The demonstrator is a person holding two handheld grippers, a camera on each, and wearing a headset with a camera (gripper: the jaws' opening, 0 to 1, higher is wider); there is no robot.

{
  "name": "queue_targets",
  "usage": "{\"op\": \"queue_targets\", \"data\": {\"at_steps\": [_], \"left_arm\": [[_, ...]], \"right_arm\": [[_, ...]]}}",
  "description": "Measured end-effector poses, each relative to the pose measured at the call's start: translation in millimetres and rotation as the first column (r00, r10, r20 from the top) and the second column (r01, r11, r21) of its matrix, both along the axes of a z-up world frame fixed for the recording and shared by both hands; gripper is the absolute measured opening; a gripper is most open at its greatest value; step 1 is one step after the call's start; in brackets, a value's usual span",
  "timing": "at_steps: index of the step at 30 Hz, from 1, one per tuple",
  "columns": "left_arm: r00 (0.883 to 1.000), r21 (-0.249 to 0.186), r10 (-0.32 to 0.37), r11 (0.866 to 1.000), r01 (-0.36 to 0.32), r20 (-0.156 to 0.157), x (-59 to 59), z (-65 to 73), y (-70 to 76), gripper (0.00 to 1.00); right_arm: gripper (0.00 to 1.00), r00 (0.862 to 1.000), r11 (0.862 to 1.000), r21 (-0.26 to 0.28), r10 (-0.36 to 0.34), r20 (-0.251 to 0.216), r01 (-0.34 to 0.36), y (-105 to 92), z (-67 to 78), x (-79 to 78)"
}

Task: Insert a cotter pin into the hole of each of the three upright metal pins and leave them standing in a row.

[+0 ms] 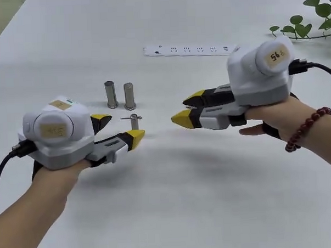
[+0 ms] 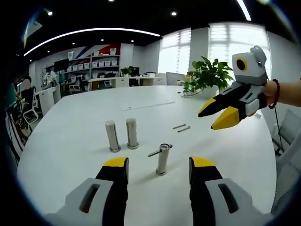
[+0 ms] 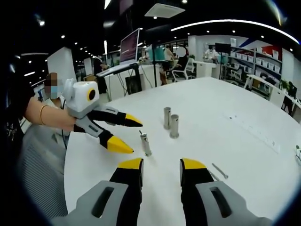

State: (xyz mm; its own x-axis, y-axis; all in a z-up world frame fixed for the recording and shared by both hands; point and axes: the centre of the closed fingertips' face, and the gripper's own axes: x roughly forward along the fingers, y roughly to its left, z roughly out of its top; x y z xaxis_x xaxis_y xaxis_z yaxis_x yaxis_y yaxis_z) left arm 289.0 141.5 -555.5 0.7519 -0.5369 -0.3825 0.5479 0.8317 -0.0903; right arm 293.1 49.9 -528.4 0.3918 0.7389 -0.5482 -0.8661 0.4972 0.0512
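Front pin (image 1: 135,123) stands upright on the white table (image 1: 212,182) with a cotter pin (image 1: 127,118) pushed through the hole near its top, the long end sticking out sideways. Behind it stand two bare pins close together, the left rear pin (image 1: 110,94) and the right rear pin (image 1: 129,96), both upright and with a small gap between them. In the left gripper view the same three show as the front pin (image 2: 162,162) with its cotter pin (image 2: 154,152), the left rear pin (image 2: 112,136) and the right rear pin (image 2: 132,133). Two loose cotter pins (image 2: 181,127) lie flat on the table farther off, and one of them lies just ahead of the right gripper's own jaws in the right gripper view. The left gripper (image 1: 120,128) is held low with its jaws spread and nothing between them. The front pin sits just ahead of its tips, framed by the jaws in its own view, apart from both. The right gripper (image 1: 187,107) hovers above the table, its yellow tips pointing at the front pin from the other side; its jaws are parted and empty. A power strip (image 1: 189,49) lies across the far side of the table, and a leafy plant (image 1: 309,21) reaches in at the far right corner. A bead bracelet (image 1: 306,128) circles the wrist behind the right gripper.
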Motion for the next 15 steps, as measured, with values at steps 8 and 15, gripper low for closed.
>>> {"op": "queue_targets", "data": {"at_steps": [8, 15], "left_arm": [[1.000, 0.001, -0.018, 1.000, 0.018, 0.020, -10.9, 11.1, -3.5, 0.64], [1.000, -0.014, -0.006, 1.000, 0.006, 0.017, -17.7, 20.5, 0.0, 0.76]], "right_arm": [[0.30, 0.999, 0.999, 0.038, -0.032, 0.012, 0.032, 11.9, -0.1, 24.0], [0.32, 0.998, 0.996, 0.073, -0.057, 0.009, 0.056, 26.7, -2.7, 31.7]]}}
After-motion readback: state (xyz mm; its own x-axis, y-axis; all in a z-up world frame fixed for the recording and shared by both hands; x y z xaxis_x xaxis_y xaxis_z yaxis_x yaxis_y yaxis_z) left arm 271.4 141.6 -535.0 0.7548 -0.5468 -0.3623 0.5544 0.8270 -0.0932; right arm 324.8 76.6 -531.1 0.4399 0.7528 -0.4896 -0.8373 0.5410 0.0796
